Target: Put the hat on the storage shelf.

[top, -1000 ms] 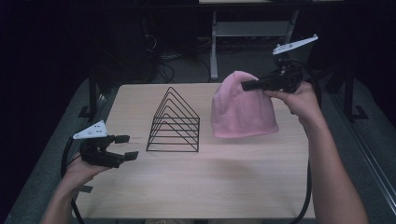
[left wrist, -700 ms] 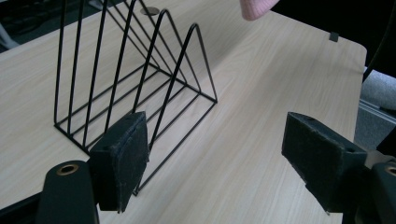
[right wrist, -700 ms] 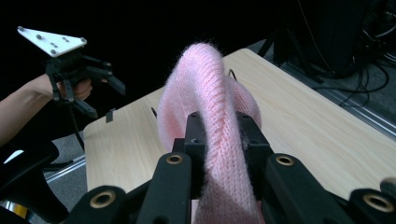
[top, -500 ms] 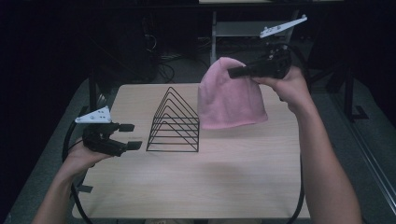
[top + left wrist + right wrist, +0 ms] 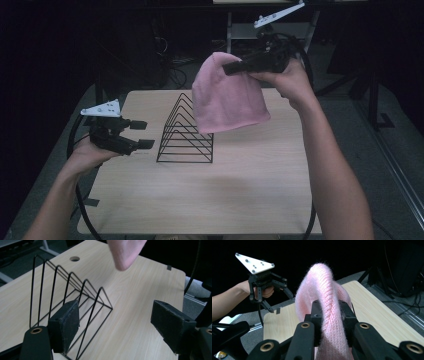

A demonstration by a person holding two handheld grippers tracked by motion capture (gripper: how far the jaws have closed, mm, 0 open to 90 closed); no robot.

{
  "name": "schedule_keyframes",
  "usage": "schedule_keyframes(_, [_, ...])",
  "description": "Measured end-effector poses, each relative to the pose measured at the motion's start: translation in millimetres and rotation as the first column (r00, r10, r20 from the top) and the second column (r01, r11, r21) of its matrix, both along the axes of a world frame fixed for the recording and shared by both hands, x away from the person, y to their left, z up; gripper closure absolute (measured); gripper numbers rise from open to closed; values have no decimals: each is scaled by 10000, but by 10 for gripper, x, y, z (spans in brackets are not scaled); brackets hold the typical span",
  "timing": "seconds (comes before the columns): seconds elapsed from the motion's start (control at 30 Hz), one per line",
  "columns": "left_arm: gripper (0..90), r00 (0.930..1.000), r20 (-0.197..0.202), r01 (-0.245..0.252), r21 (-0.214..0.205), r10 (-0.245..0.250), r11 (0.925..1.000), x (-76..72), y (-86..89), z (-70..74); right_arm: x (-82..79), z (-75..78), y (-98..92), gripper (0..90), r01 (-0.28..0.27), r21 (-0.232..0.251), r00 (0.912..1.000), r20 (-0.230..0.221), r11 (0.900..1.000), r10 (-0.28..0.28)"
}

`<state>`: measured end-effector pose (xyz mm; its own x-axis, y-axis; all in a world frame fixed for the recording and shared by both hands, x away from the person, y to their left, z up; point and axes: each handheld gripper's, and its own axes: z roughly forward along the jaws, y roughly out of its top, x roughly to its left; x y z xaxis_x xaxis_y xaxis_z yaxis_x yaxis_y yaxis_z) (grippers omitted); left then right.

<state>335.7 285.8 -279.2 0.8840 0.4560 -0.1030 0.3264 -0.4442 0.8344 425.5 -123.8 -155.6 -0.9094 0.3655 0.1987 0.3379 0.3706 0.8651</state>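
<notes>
A pink knitted hat (image 5: 227,97) hangs in the air above a black wire rack (image 5: 187,134) on the table (image 5: 200,200), pinched tight by the right gripper (image 5: 235,66). The left gripper (image 5: 142,134) hovers beside the rack, jaws wide apart, empty.

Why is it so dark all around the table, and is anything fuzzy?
High view: the table is lit, the room around it nearly black. Right gripper view: the pink hat is sharp, black behind it. Left gripper view: the hat's tip looks blurred, the wire rack sharp.
</notes>
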Motion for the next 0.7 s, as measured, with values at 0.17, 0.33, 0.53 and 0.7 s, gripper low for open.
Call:
schedule_keyframes(0.17, [230,9999,68,116,-44,-115,9999,49,-47,94,7,65,169,773,-288,-15,9994,204,9996,289])
schedule_keyframes(0.33, [231,9995,84,290,-87,-289,9995,126,-99,181,35,110,340,773,-587,-40,9976,354,9983,588])
schedule_keyframes(0.53, [233,9991,-48,417,-114,-418,9991,232,-145,226,74,135,546,773,-941,22,9949,378,9956,939])
schedule_keyframes(0.7, [257,9990,-279,348,-118,-351,9993,299,-153,211,90,167,713,773,-1210,80,9915,485,9926,1205])
